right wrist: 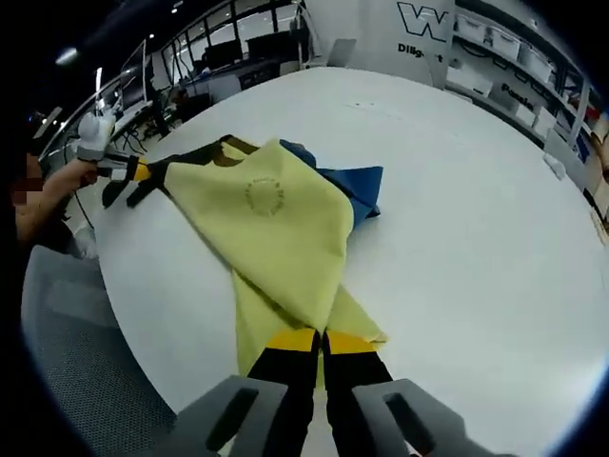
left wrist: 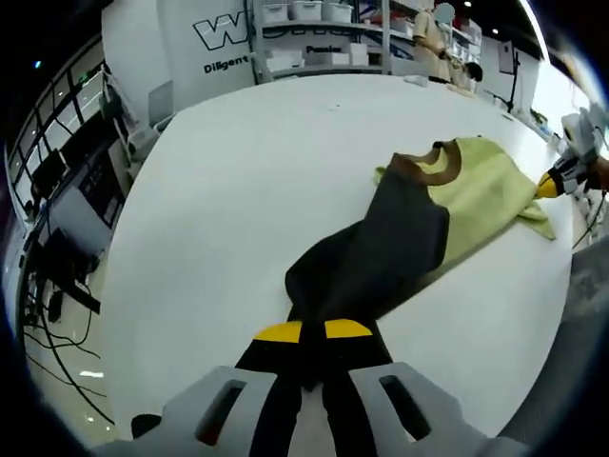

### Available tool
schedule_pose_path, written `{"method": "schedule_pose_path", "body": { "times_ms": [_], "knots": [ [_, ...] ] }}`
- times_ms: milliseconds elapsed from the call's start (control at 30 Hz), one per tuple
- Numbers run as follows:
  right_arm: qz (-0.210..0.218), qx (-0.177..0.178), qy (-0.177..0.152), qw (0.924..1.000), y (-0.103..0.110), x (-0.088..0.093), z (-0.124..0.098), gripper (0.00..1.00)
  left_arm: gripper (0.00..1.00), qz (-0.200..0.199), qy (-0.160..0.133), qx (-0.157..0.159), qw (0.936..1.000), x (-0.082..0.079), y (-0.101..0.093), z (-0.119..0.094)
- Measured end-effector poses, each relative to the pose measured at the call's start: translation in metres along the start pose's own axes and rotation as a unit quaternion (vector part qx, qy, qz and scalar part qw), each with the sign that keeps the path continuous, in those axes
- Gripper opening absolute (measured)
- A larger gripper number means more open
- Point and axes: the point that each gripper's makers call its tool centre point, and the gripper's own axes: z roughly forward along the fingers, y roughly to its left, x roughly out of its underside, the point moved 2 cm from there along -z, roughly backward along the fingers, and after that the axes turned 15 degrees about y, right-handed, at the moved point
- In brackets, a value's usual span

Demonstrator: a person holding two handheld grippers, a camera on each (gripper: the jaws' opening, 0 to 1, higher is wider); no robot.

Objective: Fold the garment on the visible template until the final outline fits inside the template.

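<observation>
Left gripper (left wrist: 313, 331) first: its yellow-tipped jaws are pinched together on the dark sleeve end of the garment (left wrist: 409, 228), with the black fabric bunched right up between the tips. From there the dark sleeve runs away from the jaws across the white table (left wrist: 238, 190) to the body of the shirt, which is pale yellow-green with a brown collar (left wrist: 447, 162). The collar end lies further out, toward the far right of the left gripper view, where the other gripper shows up at the table edge with its yellow tip on the hem.

Right gripper (right wrist: 321, 339): the jaws are clamped on a corner of the yellow fabric, and the cloth is pulled up taut from the tips into a ridge running away from the camera. In the right gripper view the garment's yellow side faces up, and there's a faint round print (right wrist: 265, 196) on it. A blue part (right wrist: 352, 190) pokes out from under the yellow on the far side, lying flat on the table. Can't tell if that's a sleeve or a lining.

Off at the left of that view a hand (right wrist: 76, 176) holds the left gripper, gripping the dark sleeve at the table edge.

So the shirt is stretched between the two grippers, sitting near the edge of the table closest to the person. Shelves with white bins (left wrist: 304, 11) and a wall with big lettering (left wrist: 214, 33) sit beyond the table.
</observation>
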Motion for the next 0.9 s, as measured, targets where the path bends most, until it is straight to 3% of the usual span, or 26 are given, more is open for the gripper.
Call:
{"method": "schedule_pose_path", "body": {
  "times_ms": [267, 600, 900],
  "knots": [
    [-0.004, -0.014, 0.007, 0.9999, 0.004, 0.014, 0.000, 0.00, 0.06, 0.032, -0.002, -0.001, 0.9995, 0.005, -0.010, -0.004],
    [0.011, -0.016, 0.031, 0.9993, 0.009, 0.037, -0.004, 0.00, 0.06, 0.034, 0.001, 0.017, 0.9993, 0.016, -0.025, -0.008],
    [0.040, -0.030, 0.030, 0.9983, 0.009, 0.048, -0.009, 0.00, 0.06, 0.044, 0.013, 0.023, 0.9987, 0.026, -0.035, -0.014]
  ]
}}
